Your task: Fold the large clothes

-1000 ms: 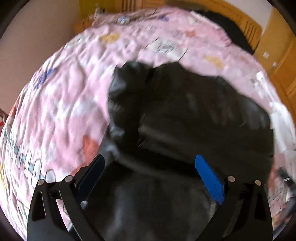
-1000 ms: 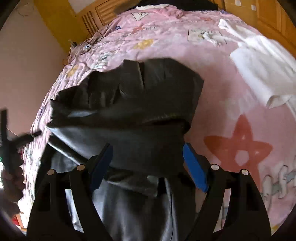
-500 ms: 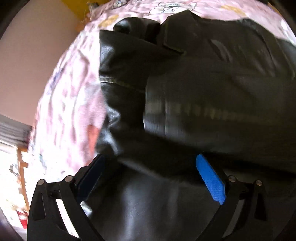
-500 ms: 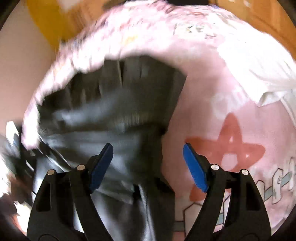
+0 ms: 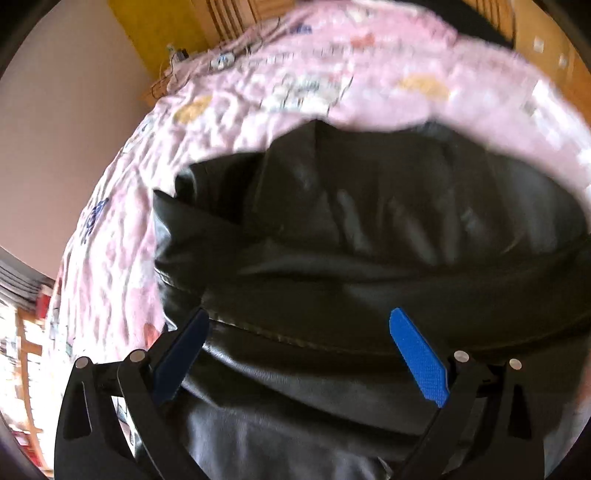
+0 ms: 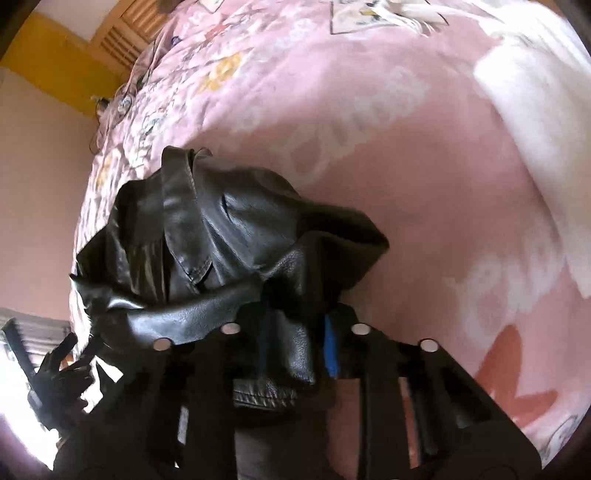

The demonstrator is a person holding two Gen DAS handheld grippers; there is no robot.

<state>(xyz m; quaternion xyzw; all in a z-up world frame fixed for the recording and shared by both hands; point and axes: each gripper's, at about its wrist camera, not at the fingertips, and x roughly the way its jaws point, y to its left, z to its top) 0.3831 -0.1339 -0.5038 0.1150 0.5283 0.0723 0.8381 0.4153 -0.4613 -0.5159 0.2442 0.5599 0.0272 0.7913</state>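
A black leather jacket (image 5: 369,229) lies bunched on a pink patterned bedspread (image 5: 258,74). In the left wrist view my left gripper (image 5: 295,350) is open, its blue pads (image 5: 417,358) spread wide just above a folded seam of the jacket. In the right wrist view my right gripper (image 6: 295,350) is shut on a fold of the jacket (image 6: 229,240), which hangs over its fingers and rises off the bedspread (image 6: 369,147). The left gripper (image 6: 55,369) also shows at the lower left edge of that view.
A white garment (image 6: 535,110) lies on the bed at the right. A wooden headboard (image 5: 229,18) and yellow wall stand behind the bed. A plain wall (image 6: 37,184) runs along the left side.
My right gripper has closed on the jacket's edge and lifted it. My left gripper stays open and has pulled back, so more of the bedspread shows beyond the jacket.
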